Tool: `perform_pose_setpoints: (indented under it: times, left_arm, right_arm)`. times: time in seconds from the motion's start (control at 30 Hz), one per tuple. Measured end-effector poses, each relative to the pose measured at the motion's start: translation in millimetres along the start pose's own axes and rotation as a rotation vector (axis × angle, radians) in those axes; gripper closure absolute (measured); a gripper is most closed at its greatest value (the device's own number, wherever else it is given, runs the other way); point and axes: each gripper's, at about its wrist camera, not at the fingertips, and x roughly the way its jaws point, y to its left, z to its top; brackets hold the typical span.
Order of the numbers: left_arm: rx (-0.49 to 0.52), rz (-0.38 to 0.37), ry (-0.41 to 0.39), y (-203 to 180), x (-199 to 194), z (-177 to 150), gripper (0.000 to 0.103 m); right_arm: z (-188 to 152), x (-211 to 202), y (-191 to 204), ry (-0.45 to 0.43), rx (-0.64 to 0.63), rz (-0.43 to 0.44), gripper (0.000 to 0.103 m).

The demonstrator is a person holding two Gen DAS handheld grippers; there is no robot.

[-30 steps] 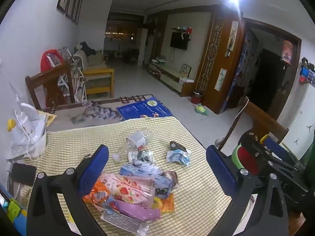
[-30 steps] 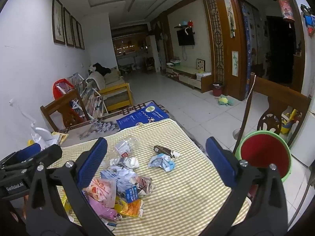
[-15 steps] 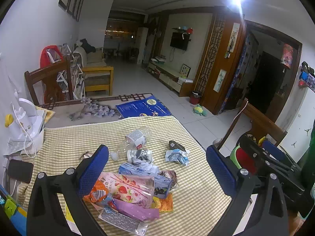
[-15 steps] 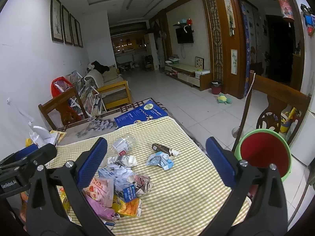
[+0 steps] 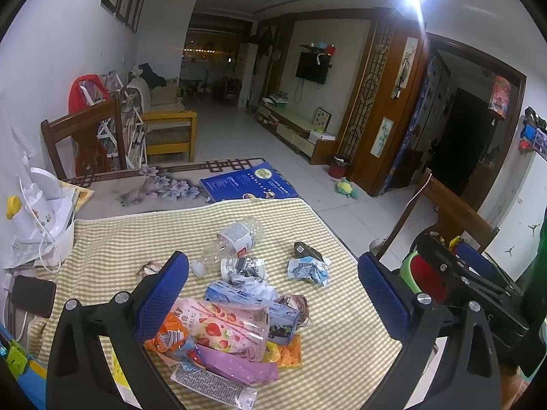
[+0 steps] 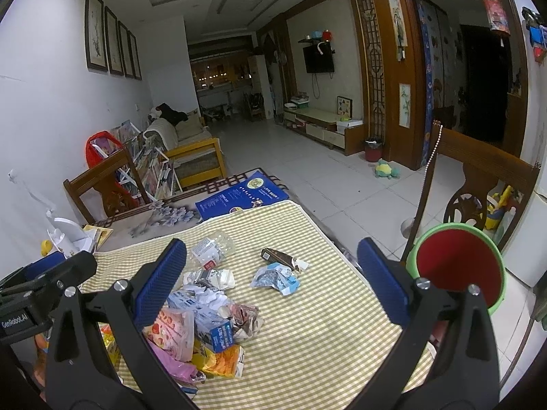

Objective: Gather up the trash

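Observation:
A pile of trash lies on the checked tablecloth (image 5: 342, 335): a strawberry-print wrapper (image 5: 225, 324), a pink wrapper (image 5: 236, 365), a crushed clear bottle (image 5: 236, 235), a crumpled blue wrapper (image 5: 307, 270) and a dark packet (image 5: 304, 249). My left gripper (image 5: 273, 294) is open and empty above the pile. My right gripper (image 6: 273, 287) is open and empty above the table, right of the pile (image 6: 205, 321). A green bin with a red inside (image 6: 458, 270) stands off the table's right edge. The right gripper's body also shows at the right of the left wrist view (image 5: 468, 283).
A white appliance (image 5: 44, 212) and a black phone (image 5: 32, 295) sit at the table's left edge. Wooden chairs stand at the far left (image 5: 82, 133) and at the right (image 6: 478, 184). A blue booklet (image 5: 246, 184) lies beyond the cloth.
Both grippers have drifted slightly, so the trash pile sits a little differently in view. Both stay open and empty. Nothing on the table has moved.

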Motion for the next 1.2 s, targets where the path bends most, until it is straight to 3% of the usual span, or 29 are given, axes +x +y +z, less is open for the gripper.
perform_pose_setpoints:
  times: [1.2]
  left_arm:
    - [-0.016,-0.015,0.026,0.3,7.8,-1.1,0.008]
  right_arm:
    - [-3.6,4.1,-7.2,0.011,0.009,-0.011,0.005]
